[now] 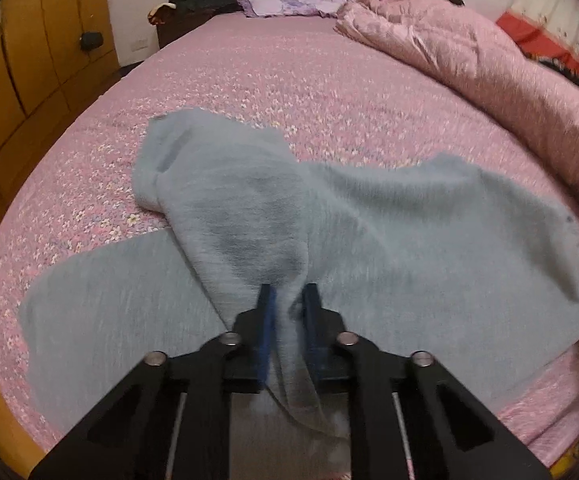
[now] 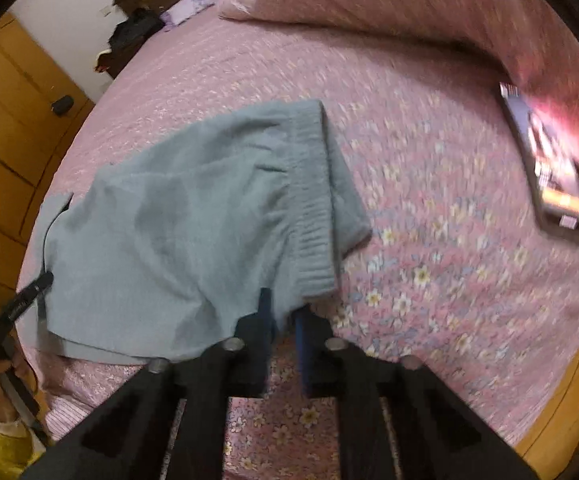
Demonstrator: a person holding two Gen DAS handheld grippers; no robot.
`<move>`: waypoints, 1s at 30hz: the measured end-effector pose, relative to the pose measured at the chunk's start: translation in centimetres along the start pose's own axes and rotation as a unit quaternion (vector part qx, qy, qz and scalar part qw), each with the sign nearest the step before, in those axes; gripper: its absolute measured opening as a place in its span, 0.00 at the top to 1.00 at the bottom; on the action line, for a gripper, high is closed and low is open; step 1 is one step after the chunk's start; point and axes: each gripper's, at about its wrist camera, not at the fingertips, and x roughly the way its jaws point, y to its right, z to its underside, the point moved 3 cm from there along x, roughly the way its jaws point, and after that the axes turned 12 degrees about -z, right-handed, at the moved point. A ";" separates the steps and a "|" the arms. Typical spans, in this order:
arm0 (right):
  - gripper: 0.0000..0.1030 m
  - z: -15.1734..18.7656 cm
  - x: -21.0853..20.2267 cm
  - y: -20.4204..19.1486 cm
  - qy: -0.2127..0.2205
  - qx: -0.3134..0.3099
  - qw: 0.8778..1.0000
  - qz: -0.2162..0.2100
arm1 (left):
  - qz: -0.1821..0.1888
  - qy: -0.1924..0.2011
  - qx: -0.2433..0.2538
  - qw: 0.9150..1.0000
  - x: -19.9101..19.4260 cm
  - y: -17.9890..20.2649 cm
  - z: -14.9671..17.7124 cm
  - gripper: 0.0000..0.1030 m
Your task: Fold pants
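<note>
Pinching the grey pants by their near edge, the left gripper and right gripper lifted fabric above the bed, apparently to carry a fold over.

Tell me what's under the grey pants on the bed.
The grey pants lie on the pink floral bedspread, which shows all around them. Whatever sits beneath the lifted, folded-over fabric itself is covered and cannot be seen.
</note>
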 end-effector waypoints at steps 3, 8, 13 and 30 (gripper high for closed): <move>0.96 -1.3 -1.7 -1.6 0.028 -0.048 0.998 0.022 | 0.006 0.017 -0.020 1.000 -2.4 -1.2 0.1 1.00; 0.96 -3.0 -3.6 -2.9 0.053 -0.107 0.992 0.047 | -0.034 0.040 -0.022 0.998 -6.0 -3.0 2.1 1.00; 0.95 -3.0 -1.1 -1.5 0.016 -0.123 0.990 0.073 | -0.029 -0.026 -0.036 0.999 -3.8 -3.9 5.4 1.00; 0.52 -4.6 -3.3 -6.0 0.032 -0.192 0.976 0.103 | -0.058 0.060 0.032 0.996 -7.0 -2.1 1.0 0.75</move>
